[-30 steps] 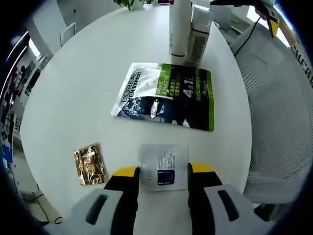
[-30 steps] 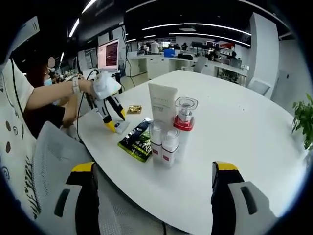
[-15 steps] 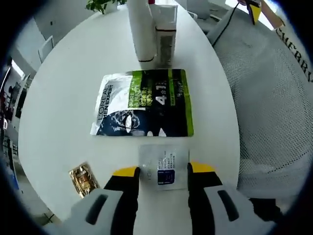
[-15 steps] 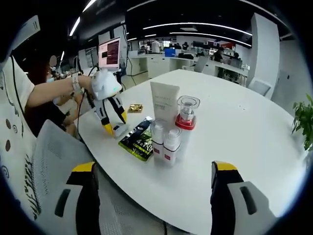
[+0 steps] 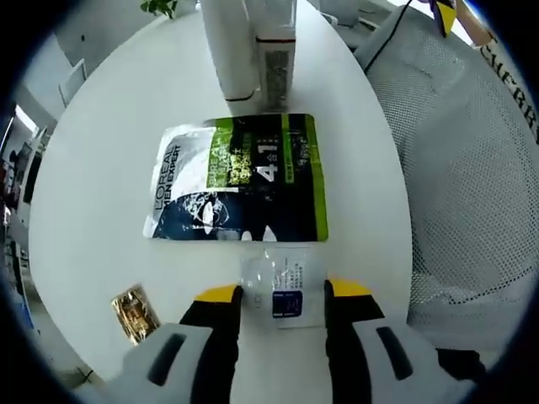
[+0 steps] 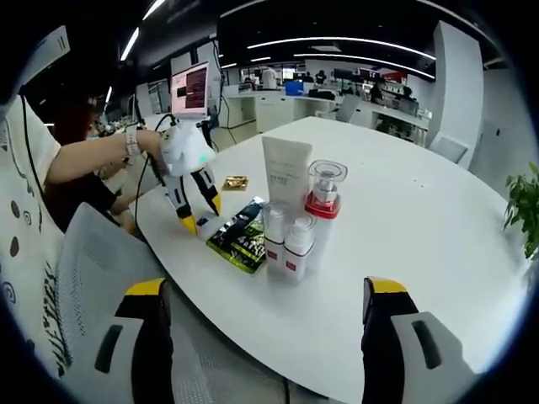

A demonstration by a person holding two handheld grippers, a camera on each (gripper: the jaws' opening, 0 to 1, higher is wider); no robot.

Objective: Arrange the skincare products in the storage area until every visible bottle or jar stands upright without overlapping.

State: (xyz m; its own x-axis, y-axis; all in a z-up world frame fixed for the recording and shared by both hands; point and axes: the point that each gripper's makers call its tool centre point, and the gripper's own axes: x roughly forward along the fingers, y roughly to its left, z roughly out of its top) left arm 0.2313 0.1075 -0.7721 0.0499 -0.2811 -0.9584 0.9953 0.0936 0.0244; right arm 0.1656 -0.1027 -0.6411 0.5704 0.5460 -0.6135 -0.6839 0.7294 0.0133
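Note:
My left gripper (image 5: pixel 283 292) is shut on a small white sachet (image 5: pixel 281 268) with a blue label, held just above the white table (image 5: pixel 101 168). The sachet's far edge is close to a flat green and dark L'Oreal pouch (image 5: pixel 240 177). Beyond the pouch stand a white tube (image 5: pixel 227 46) and a small bottle (image 5: pixel 274 59). The right gripper view shows the tube (image 6: pixel 286 175), two small red-banded bottles (image 6: pixel 286 244) and a clear-capped jar (image 6: pixel 323 198) upright in a cluster, with the pouch (image 6: pixel 238 236) and the left gripper (image 6: pixel 202 215) to their left. My right gripper (image 6: pixel 268 290) stands open off the table's edge.
A gold sachet (image 5: pixel 133 313) lies flat on the table left of my left gripper, also in the right gripper view (image 6: pixel 234 182). A mesh chair (image 5: pixel 472 168) stands by the table edge. A person's arm (image 6: pixel 93 160) holds the left gripper. A plant (image 6: pixel 526 206) sits far right.
My left gripper has carried the white sachet closer to the pouch and away from the gold sachet. My right gripper has stayed open and still.

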